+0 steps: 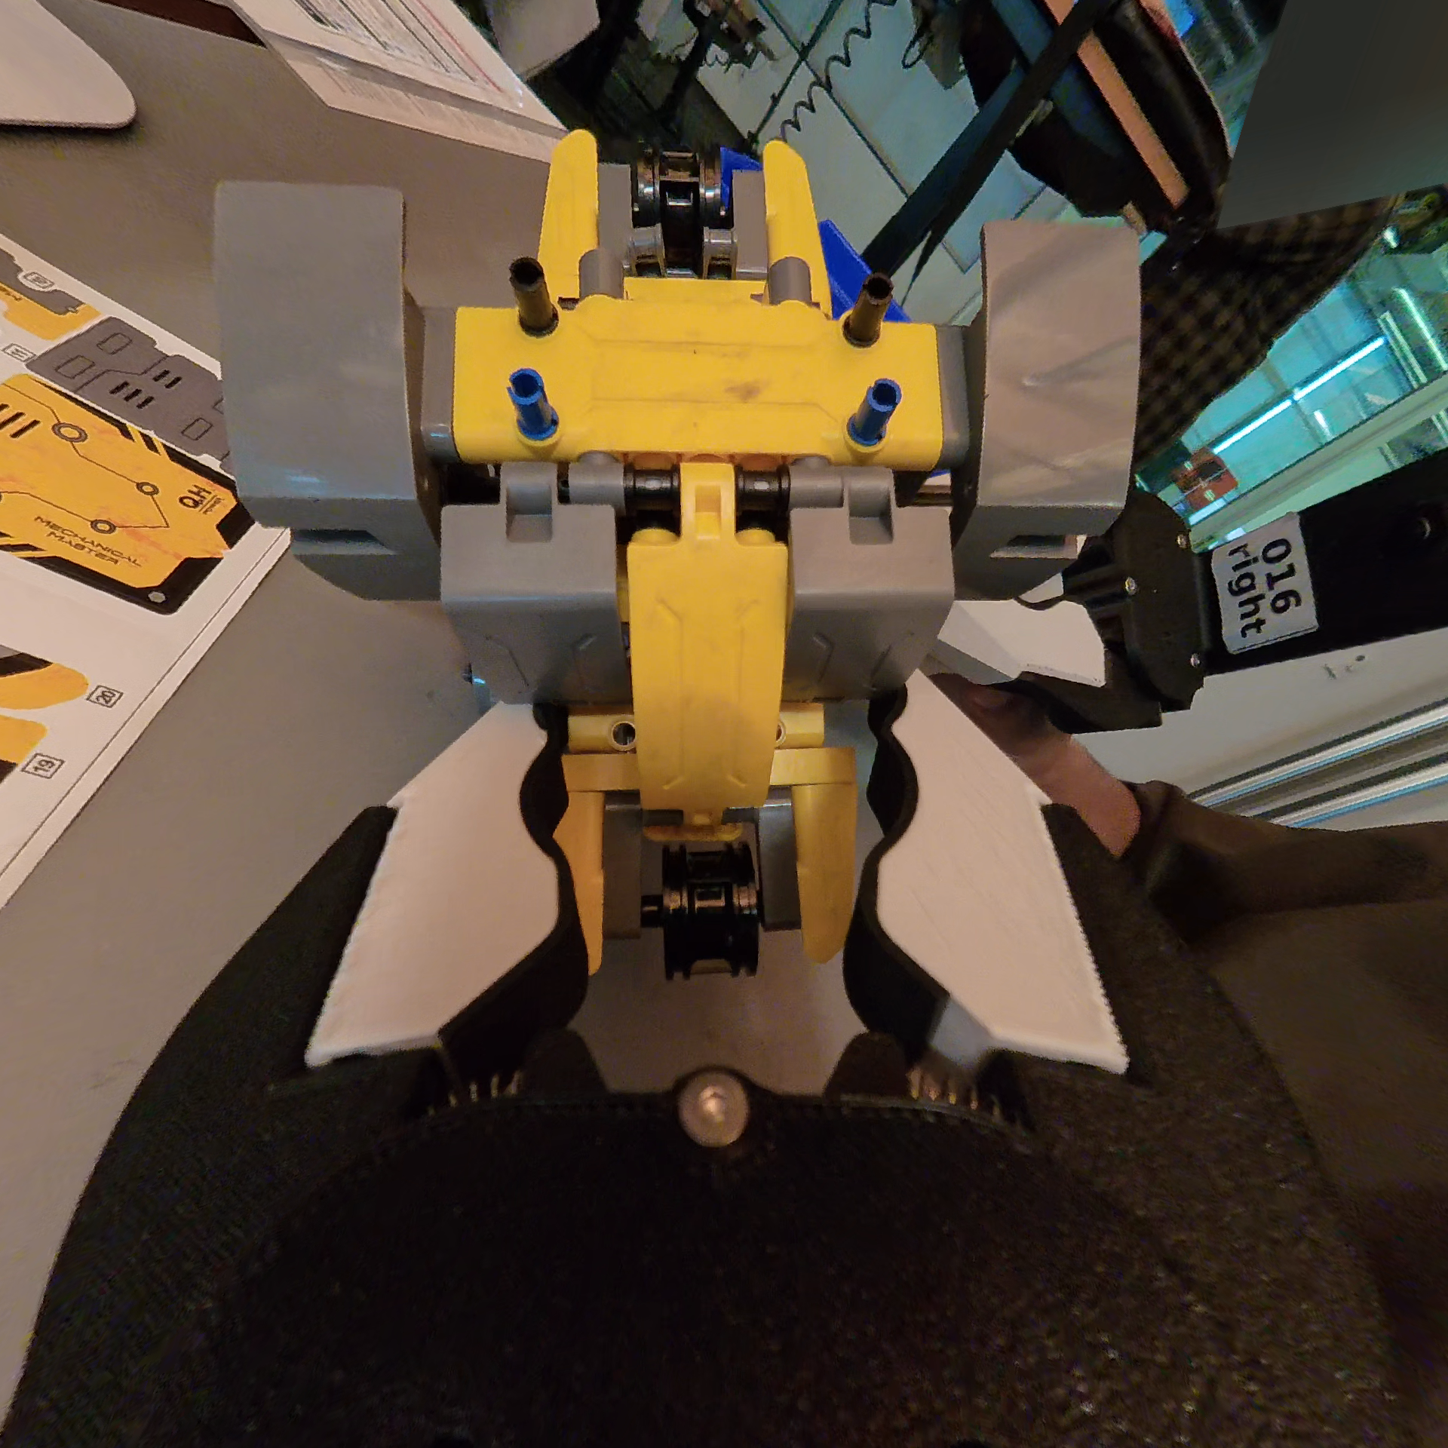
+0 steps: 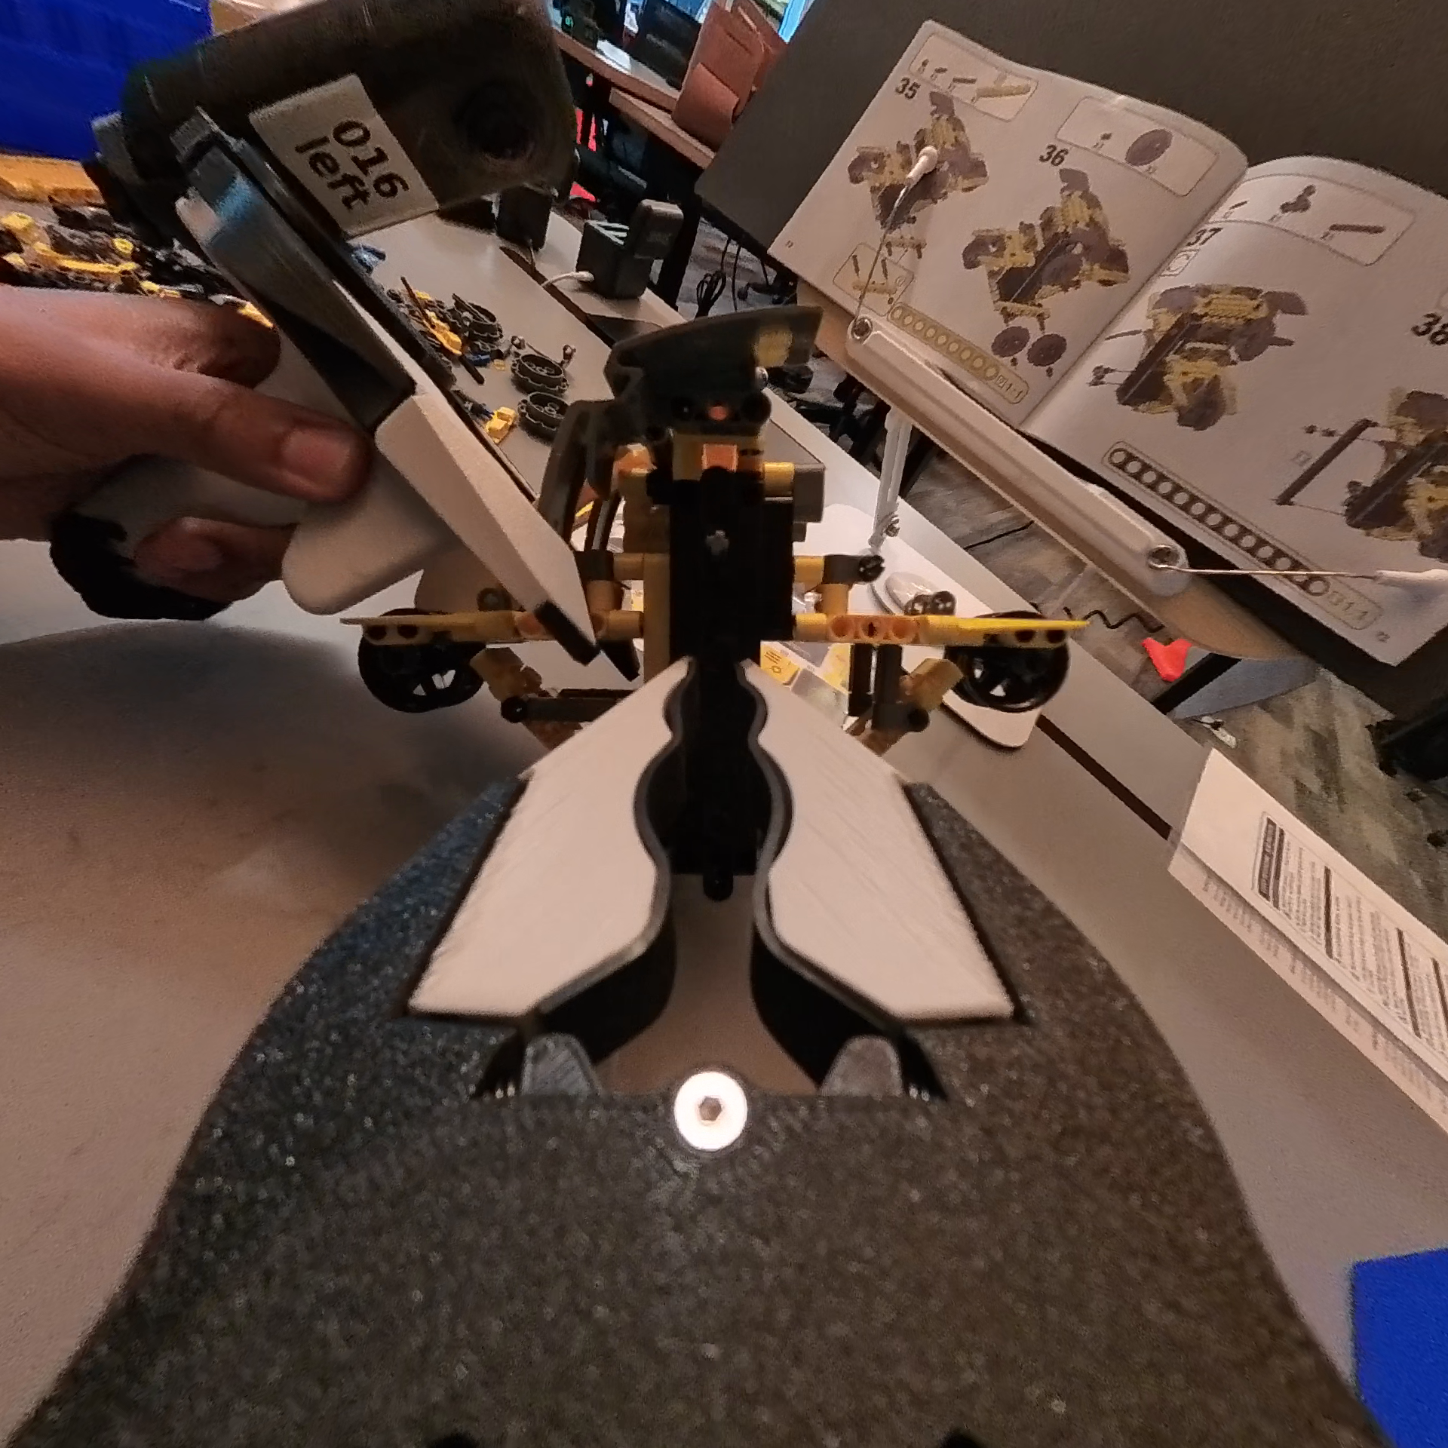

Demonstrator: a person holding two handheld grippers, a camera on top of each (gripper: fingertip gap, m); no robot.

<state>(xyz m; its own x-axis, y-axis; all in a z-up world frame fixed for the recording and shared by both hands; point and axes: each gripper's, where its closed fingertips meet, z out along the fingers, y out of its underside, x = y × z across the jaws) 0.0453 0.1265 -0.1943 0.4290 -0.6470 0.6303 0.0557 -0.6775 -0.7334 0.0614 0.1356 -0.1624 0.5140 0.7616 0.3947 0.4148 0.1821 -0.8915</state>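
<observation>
A yellow and grey brick-built vehicle model [image 1: 697, 376] with black wheels is held up between both grippers. My left gripper [image 1: 714, 721] has its white fingers [image 1: 462, 885] closed on the model's yellow end, by a black wheel [image 1: 709, 909]. My right gripper [image 2: 714, 675] is shut on the black block on the model's underside [image 2: 717, 548], between two side wheels [image 2: 419, 674]. The left gripper [image 2: 470, 501] comes in from the upper left of the right wrist view, held by a hand [image 2: 157, 415]. The right gripper's black body [image 1: 1160, 611] shows at the right of the left wrist view.
An open instruction booklet [image 2: 1097, 274] stands on a holder at the right. Loose black and yellow parts [image 2: 470, 329] lie on the grey table [image 2: 196, 823] behind. A sticker sheet [image 1: 117, 486] lies at the left, and a printed paper [image 2: 1332, 940] at the table's right edge. One gripper's finger ends stand about 4 centimeters off the other's.
</observation>
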